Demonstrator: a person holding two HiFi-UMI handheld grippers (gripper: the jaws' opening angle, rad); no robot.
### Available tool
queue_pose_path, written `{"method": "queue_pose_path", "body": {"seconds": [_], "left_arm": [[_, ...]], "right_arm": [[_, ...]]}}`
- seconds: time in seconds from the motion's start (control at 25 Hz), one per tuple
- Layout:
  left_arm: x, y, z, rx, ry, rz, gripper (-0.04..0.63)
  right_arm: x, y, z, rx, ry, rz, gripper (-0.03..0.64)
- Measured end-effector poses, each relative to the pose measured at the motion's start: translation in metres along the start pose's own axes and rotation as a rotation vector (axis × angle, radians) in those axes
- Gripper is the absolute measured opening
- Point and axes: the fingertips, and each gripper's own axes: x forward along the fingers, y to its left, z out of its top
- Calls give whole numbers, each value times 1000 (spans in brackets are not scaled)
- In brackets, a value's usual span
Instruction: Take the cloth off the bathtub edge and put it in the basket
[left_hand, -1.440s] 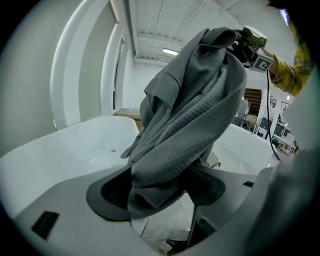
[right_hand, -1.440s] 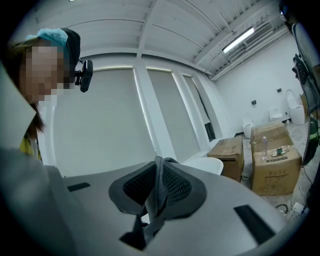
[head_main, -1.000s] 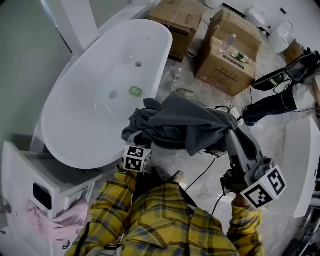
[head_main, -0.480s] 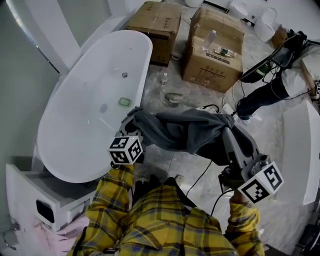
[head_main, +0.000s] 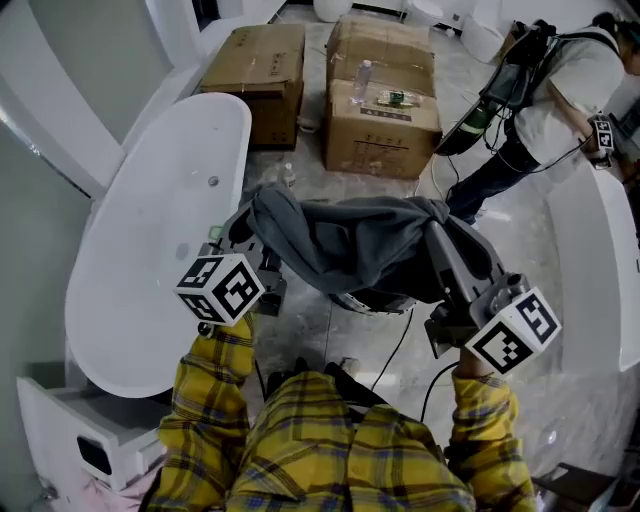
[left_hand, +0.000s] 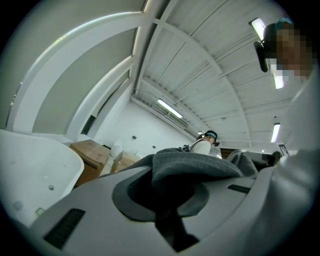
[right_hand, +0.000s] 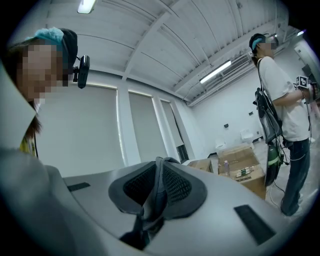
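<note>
Cloth (head_main: 360, 250) — stretched from above, pinched in gripper views.

Cardboard boxes (head_main: 385, 135), bottle (head_main: 363, 82) on top

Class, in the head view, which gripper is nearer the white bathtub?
Left. The left gripper, shut on the grey cloth, hangs beside the rim of the bathtub; the right gripper grips the cloth's other end, farther away over the floor.
</note>
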Motion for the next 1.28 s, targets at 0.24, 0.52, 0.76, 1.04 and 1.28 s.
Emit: {"method": "queue_pose_path", "body": {"seconds": [0.24, 0.52, 0.76, 1.04, 1.28], "left_arm": [[46, -74, 27, 9, -48, -153, 48], [81, -149, 31, 9, -50, -278, 48], [118, -190, 5, 15, 14, -360, 48], [169, -192, -42, -6, 132, -447, 48], [189, -163, -104, -48, 286, -464, 48]], "right_arm": [[-13, -49, 2, -20, -6, -29, 61], [-39, -89, 4, -69, 7, -77, 61], [-55, -124, -7, -48, 21, -136, 61], [-53, -172, -30, 18, 46, -248, 61], [-53, -198, -77, 74, 91, -358, 61]]}}
